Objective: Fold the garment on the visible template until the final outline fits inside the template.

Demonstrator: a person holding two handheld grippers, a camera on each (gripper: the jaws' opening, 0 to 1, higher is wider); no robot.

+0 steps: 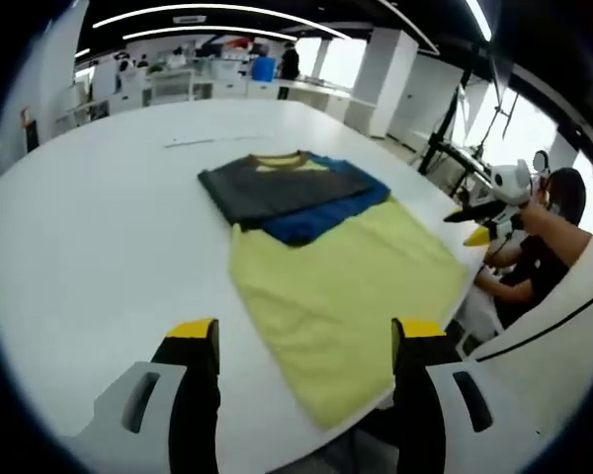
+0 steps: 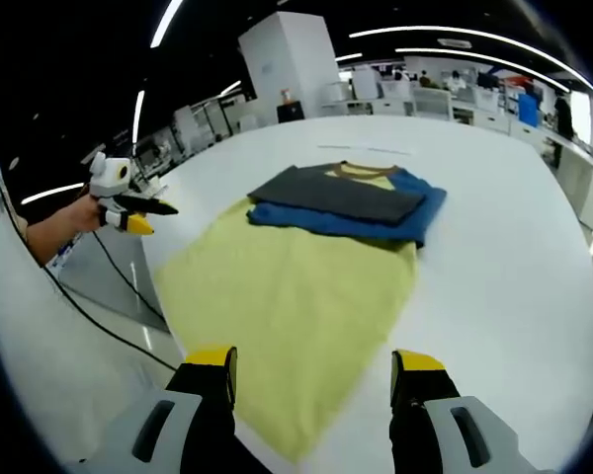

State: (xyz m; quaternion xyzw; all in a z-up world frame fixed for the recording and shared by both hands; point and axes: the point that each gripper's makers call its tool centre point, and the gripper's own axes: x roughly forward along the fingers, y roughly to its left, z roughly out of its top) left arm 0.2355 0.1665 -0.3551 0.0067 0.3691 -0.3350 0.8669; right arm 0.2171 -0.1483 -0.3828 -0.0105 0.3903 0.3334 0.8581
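Note:
A garment lies on the white table. Its broad yellow part spreads toward me and reaches the table's near edge. A blue layer and a dark grey folded layer with a yellow collar lie stacked at its far end. My left gripper hovers open over the yellow part's near end, with nothing between its jaws. In the right gripper view the yellow part, blue layer and grey layer show the same way. My right gripper is also open above the yellow cloth.
A person sits past the table edge, holding the other gripper; a hand with a gripper shows at the left of the right gripper view. A thin pale strip lies on the table beyond the garment. Desks and equipment stand far behind.

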